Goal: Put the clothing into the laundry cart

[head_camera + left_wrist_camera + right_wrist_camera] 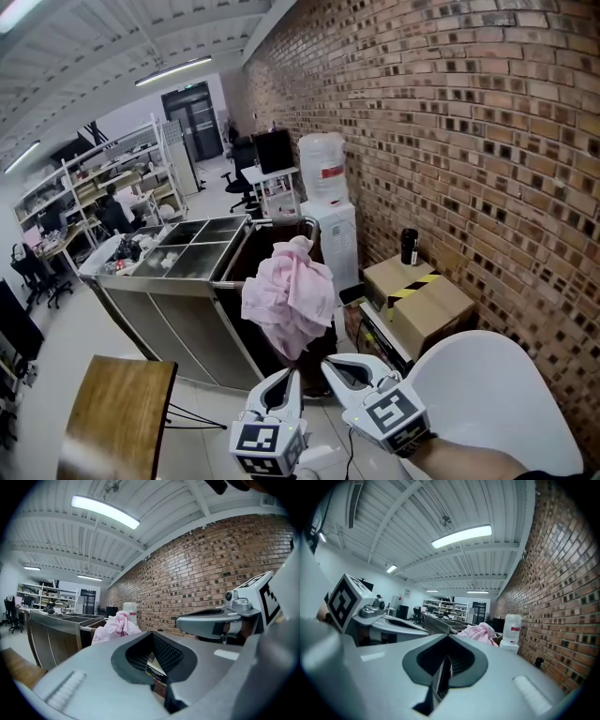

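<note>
The pink clothing (pixel 291 292) hangs draped over the rim of the laundry cart (pixel 246 251), next to the water cooler (pixel 328 211). We see our left claw (pixel 289 375) and right claw (pixel 330 363) both closed and empty, apart from it.

Bright, even light from ceiling tubes (pixel 105 512) (slightly glaring), with strong fisheye bending and dark corners.
</note>
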Action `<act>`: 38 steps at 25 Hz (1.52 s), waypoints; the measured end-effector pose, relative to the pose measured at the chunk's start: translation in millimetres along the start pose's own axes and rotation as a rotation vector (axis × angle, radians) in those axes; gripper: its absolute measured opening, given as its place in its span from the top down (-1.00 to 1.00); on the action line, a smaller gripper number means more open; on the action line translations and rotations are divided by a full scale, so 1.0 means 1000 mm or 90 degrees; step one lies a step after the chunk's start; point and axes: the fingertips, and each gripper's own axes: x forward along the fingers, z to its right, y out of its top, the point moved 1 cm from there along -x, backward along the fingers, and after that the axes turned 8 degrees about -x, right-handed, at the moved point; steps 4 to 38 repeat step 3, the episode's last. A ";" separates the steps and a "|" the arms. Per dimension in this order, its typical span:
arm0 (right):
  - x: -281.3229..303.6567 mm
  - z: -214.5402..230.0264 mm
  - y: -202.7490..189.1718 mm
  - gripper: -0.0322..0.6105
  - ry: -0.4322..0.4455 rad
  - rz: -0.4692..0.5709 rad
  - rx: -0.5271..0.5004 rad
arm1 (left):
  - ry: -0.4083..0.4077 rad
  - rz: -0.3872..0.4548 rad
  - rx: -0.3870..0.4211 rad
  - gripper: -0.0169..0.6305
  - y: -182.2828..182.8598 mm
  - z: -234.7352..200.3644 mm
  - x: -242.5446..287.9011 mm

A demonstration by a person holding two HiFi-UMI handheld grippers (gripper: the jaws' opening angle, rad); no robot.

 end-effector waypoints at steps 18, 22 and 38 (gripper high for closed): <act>-0.006 -0.004 0.008 0.90 -0.005 -0.016 0.062 | -0.001 -0.003 0.002 0.94 -0.002 0.002 0.000; -0.006 -0.004 0.008 0.90 -0.005 -0.016 0.062 | -0.001 -0.003 0.002 0.94 -0.002 0.002 0.000; -0.006 -0.004 0.008 0.90 -0.005 -0.016 0.062 | -0.001 -0.003 0.002 0.94 -0.002 0.002 0.000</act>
